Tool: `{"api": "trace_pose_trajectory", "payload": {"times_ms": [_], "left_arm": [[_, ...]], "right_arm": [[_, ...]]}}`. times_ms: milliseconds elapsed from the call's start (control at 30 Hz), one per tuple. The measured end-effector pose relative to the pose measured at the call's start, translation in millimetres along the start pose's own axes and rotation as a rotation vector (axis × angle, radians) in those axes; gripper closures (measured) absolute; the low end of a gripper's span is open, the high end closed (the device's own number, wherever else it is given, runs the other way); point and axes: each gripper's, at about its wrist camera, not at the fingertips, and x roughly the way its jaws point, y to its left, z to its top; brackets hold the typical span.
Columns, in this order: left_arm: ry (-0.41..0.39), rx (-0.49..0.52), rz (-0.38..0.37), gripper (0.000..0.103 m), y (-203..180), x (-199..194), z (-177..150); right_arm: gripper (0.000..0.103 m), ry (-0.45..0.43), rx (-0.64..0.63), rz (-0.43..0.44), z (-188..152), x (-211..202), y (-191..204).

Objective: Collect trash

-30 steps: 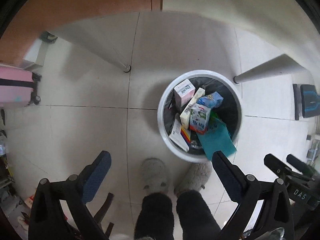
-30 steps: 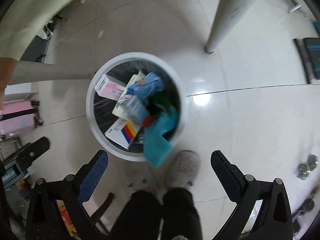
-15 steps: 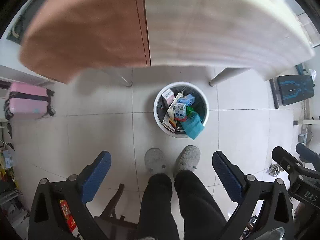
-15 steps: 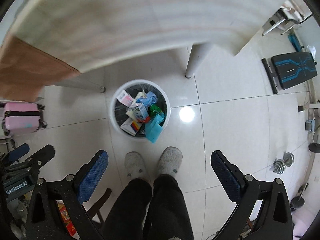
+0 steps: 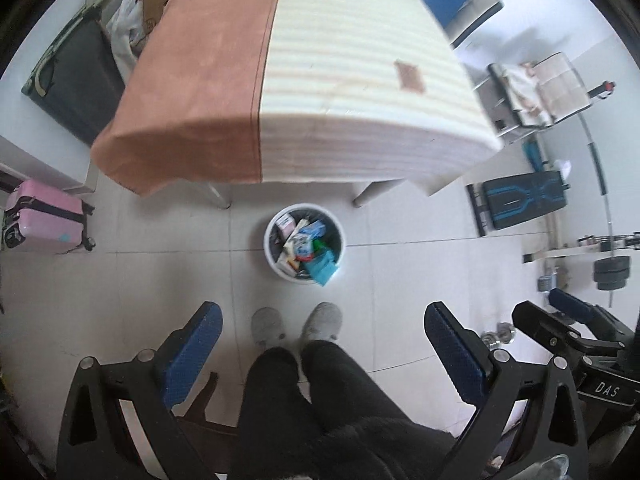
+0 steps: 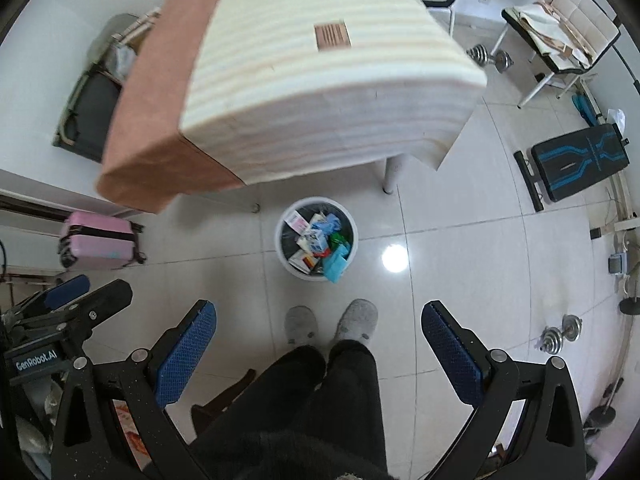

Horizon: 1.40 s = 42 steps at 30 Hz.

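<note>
Blue-padded and spread wide, the left gripper (image 5: 322, 354) and right gripper (image 6: 319, 350) both hang empty above the person's dark trouser legs (image 6: 320, 396) and grey slippers (image 6: 332, 326). Just past the toes, on the pale tile floor (image 6: 460, 264), stands the white bin (image 6: 316, 240), already packed with cartons, a blue wrapper and a teal sheet (image 6: 335, 266) drooping over its near rim. That trash looks light and crushable; cartons would likely take a pinch across their flat faces, the sheet by its loose edge. Beyond, on the cloth-covered table (image 6: 304, 92), a small brown flat piece (image 6: 332, 36) lies well apart from the bin; whether it is trash I cannot tell.
</note>
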Motion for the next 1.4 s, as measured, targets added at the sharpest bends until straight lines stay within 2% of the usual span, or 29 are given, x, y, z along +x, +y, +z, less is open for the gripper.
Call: {"api": "trace_pose_trajectory", "payload": {"times_ms": [300, 500, 800, 1400], "left_arm": [[-0.089, 0.017, -0.117, 0.000, -12, -72, -7], [-0.128, 0.011, -0.156, 0.000, -13, -105, -11], [-0.150, -0.004, -0.182, 0.000, -7, -129, -21], [-0.121, -0.040, -0.185, 0.000, -3, -126, -30]], "right_arm": [[0.000, -0.052, -0.027, 0.134, -11, -95, 23], [0.000, -0.090, -0.058, 0.170, -15, -139, 37], [0.000, -0.085, -0.077, 0.181, -16, -155, 47], [0.000, -0.047, -0.110, 0.178, -19, -146, 63]]}}
